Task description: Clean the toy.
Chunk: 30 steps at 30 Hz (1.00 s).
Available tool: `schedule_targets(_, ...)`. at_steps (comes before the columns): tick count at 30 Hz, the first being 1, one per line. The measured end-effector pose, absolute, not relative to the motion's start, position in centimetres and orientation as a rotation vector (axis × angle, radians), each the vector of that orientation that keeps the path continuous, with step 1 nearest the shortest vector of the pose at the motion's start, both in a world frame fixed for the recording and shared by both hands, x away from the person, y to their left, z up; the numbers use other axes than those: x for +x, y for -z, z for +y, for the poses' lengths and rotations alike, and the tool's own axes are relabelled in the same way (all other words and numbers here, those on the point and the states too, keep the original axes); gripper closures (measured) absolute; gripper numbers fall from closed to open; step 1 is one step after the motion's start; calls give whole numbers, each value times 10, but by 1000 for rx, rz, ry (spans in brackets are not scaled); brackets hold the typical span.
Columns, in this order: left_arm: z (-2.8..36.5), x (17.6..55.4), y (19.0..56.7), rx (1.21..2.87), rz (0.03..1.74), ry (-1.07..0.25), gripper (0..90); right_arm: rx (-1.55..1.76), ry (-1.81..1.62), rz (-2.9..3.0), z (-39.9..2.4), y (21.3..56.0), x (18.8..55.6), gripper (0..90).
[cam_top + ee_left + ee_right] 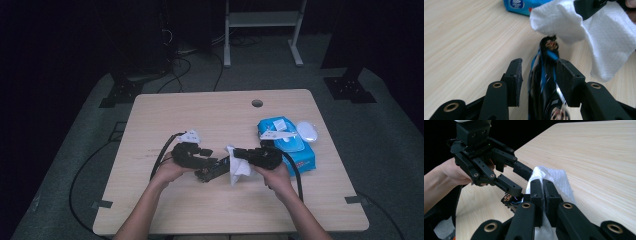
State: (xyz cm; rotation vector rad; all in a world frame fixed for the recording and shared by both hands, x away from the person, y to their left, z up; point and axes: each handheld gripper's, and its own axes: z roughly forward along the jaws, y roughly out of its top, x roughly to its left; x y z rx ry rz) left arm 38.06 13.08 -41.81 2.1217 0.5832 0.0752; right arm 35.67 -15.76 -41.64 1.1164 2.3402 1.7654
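Blue wipes pack (524, 6) cut off by top edge; dark gadget (544, 82) partly hidden behind white wipe (599, 37), its lower end blurred, make unreadable

The left claw (539, 82) rises from the bottom of the frame, its jaws slightly apart around a black device with blue wires (544, 75) lying on the pale worktop (469, 37). At upper right hangs a white wipe (604, 37); a blue packet (524, 6) sits at the top edge.
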Motion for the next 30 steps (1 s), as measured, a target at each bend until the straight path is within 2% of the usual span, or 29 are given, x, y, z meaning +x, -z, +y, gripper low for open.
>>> schedule_targets(13, 141, 381, 433, 2086, 637, 4, 489, 1126, -1575, 2459, -135, 437, 364, 868)
schedule_targets(30, 112, 349, 434, 2178, 498, -106, 433, 1121, -1476, 2522, -154, 438, 338, 867)
